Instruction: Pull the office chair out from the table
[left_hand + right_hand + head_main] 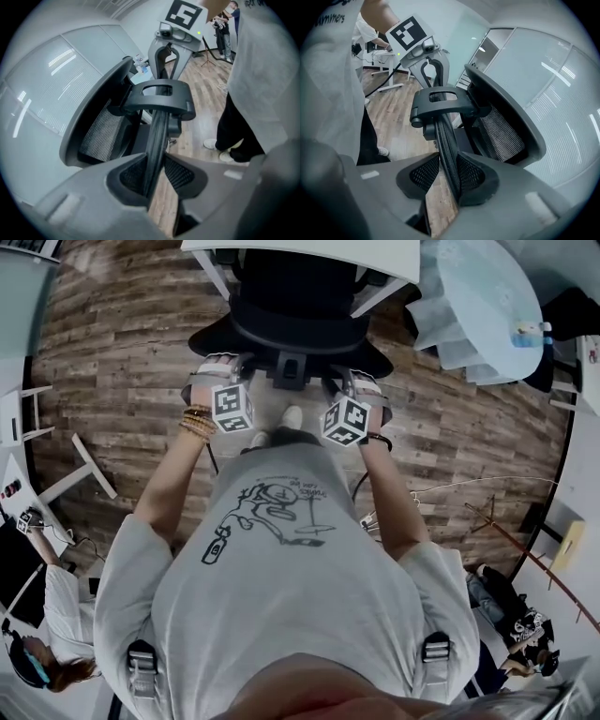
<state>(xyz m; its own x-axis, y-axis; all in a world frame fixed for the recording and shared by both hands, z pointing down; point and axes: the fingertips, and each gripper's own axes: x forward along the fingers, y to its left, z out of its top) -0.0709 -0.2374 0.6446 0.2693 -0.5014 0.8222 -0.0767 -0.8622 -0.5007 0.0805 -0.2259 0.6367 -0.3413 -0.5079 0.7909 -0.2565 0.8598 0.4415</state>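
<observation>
The black office chair (pixel 291 296) stands tucked under the white table (pixel 309 254), its backrest and headrest (pixel 291 338) toward me. My left gripper (pixel 223 367) is shut on the left end of the headrest, and my right gripper (pixel 360 379) is shut on the right end. In the left gripper view the headrest's thin edge (pixel 157 136) runs between the pads of the left gripper (pixel 157 176), with the right gripper (pixel 169 70) at the far end. The right gripper view mirrors this: the edge (pixel 446 140) sits in the right gripper (pixel 450 180), and the left gripper (pixel 431 75) is beyond.
My own feet (pixel 292 416) stand on the wood floor just behind the chair. A round glass table (pixel 487 306) is at the upper right. White desk legs (pixel 80 465) are at the left. People sit at the lower left (pixel 47 615) and lower right (pixel 506 606).
</observation>
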